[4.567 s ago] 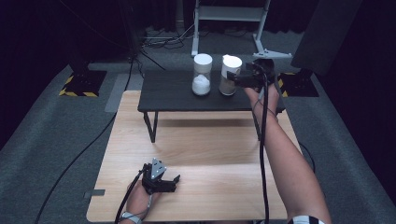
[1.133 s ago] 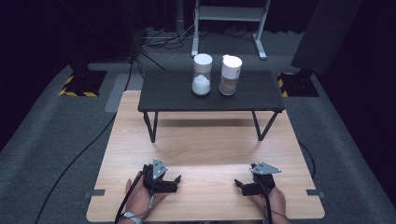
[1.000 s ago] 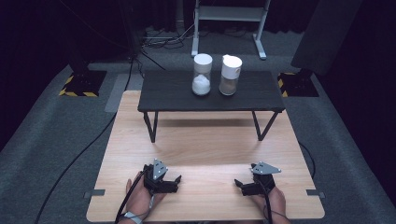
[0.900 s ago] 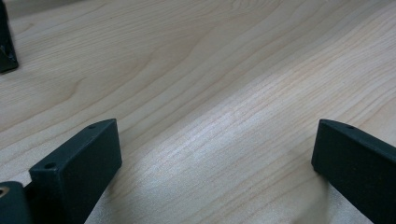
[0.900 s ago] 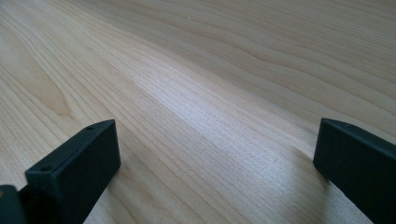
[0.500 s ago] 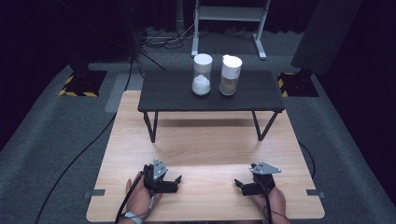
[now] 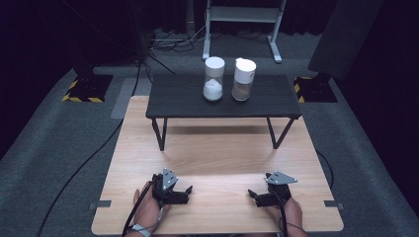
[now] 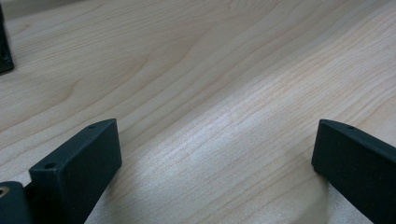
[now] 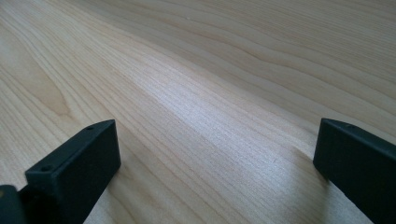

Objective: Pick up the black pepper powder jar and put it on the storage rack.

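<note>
Two clear jars with white lids stand side by side on a low black table (image 7: 183, 96). The left jar (image 7: 214, 79) holds a white powder, the right jar (image 7: 243, 79) a brown one. Both grippers rest low on the wooden tabletop (image 7: 217, 153) near its front edge, far from the jars. My left gripper (image 7: 185, 191) is open, and its jaws stand wide apart over bare wood (image 8: 215, 116) in the left gripper view. My right gripper (image 7: 254, 195) is open too, with nothing but wood grain (image 9: 210, 107) between its jaws in the right gripper view.
A black leg foot (image 8: 4, 46) shows at the far left of the left gripper view. Cables (image 7: 84, 163) run over the grey carpet at the left. Yellow-striped stand bases (image 7: 85, 89) flank the black table, and a white frame (image 7: 242, 19) stands behind it.
Early on, the right arm reached out to the brown-powder jar on the black table. It has since come back to the front edge. Nothing has moved in the last second.
</note>
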